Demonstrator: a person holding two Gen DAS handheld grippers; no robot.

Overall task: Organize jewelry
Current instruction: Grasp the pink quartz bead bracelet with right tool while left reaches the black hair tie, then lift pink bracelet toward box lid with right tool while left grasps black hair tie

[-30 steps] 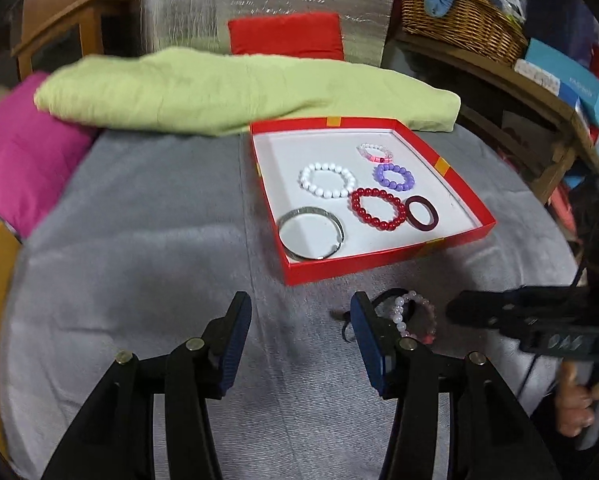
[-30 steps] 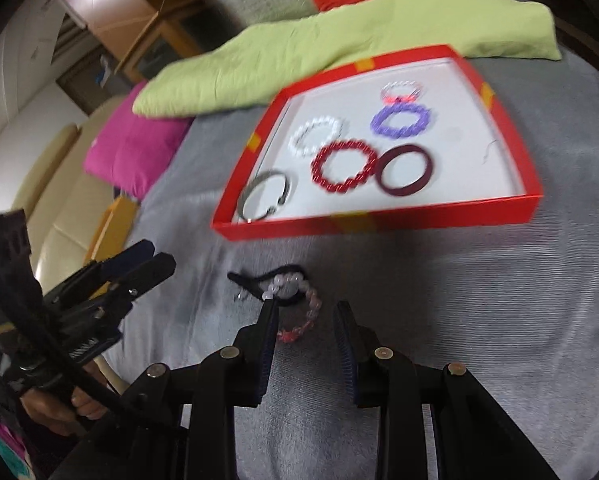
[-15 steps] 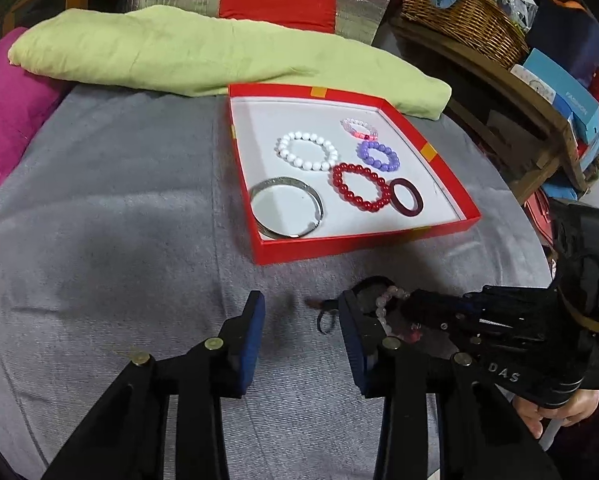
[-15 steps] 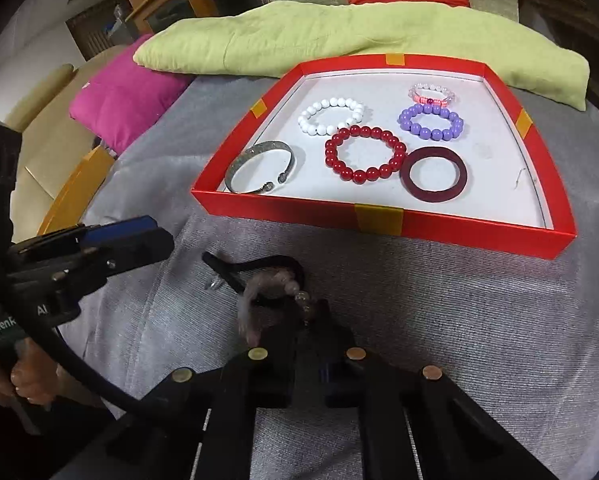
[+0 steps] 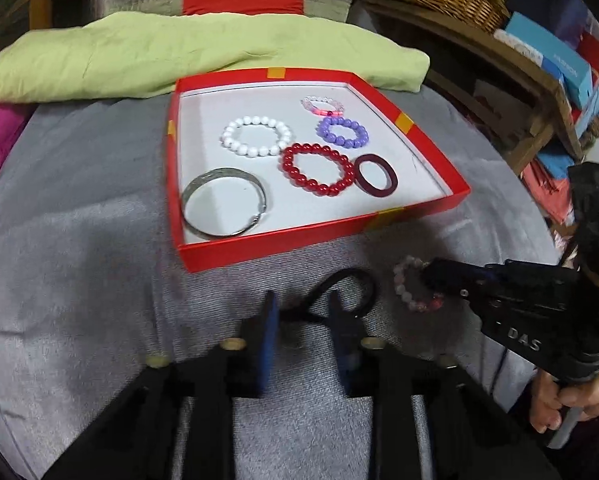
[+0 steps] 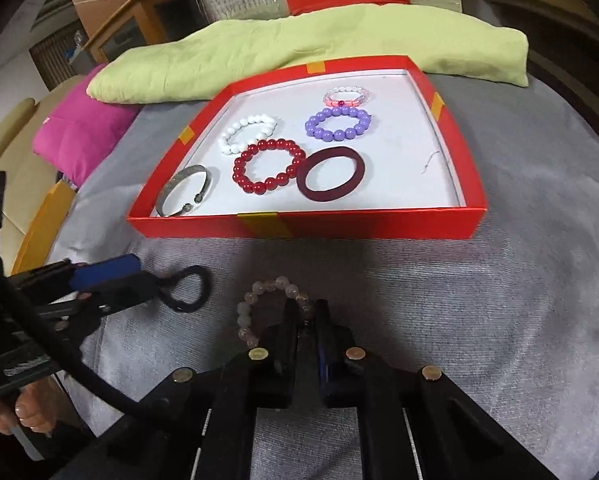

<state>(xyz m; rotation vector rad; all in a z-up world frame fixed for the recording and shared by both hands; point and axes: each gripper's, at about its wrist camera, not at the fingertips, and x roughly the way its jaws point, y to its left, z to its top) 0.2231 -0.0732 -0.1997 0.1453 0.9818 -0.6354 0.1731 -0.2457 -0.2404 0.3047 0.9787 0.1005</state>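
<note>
We hold the right gripper [image 6: 307, 312] with its fingers pressed together on the pale pink bead bracelet [image 6: 259, 308], which loops out toward 11 o'clock from the tips over the grey cloth [image 6: 499, 320]. In the left wrist view the same bracelet [image 5: 413, 290] hangs at the tip of that gripper [image 5: 431, 280], at 3 o'clock from our left tool.

Our left gripper [image 5: 303, 316] has its fingers apart, straddling the tail of a black cord loop [image 5: 347, 292] that lies on the cloth; whether the pads touch the cord we cannot tell. From the right wrist view the loop [image 6: 189, 288] sits at 9 o'clock of the pink bracelet, close beside it but apart.

At 12 o'clock stands the red tray [image 6: 339, 228], holding a silver bangle [image 6: 185, 194], a white bead bracelet [image 6: 247, 134], a red bead bracelet [image 6: 267, 166], a dark maroon ring bangle [image 6: 331, 174], a purple bead bracelet [image 6: 337, 124] and a clear pink bracelet [image 6: 347, 96]. Beyond the tray lies a green cushion [image 6: 299, 52], with a magenta pillow [image 6: 79, 136] at 10 o'clock.
</note>
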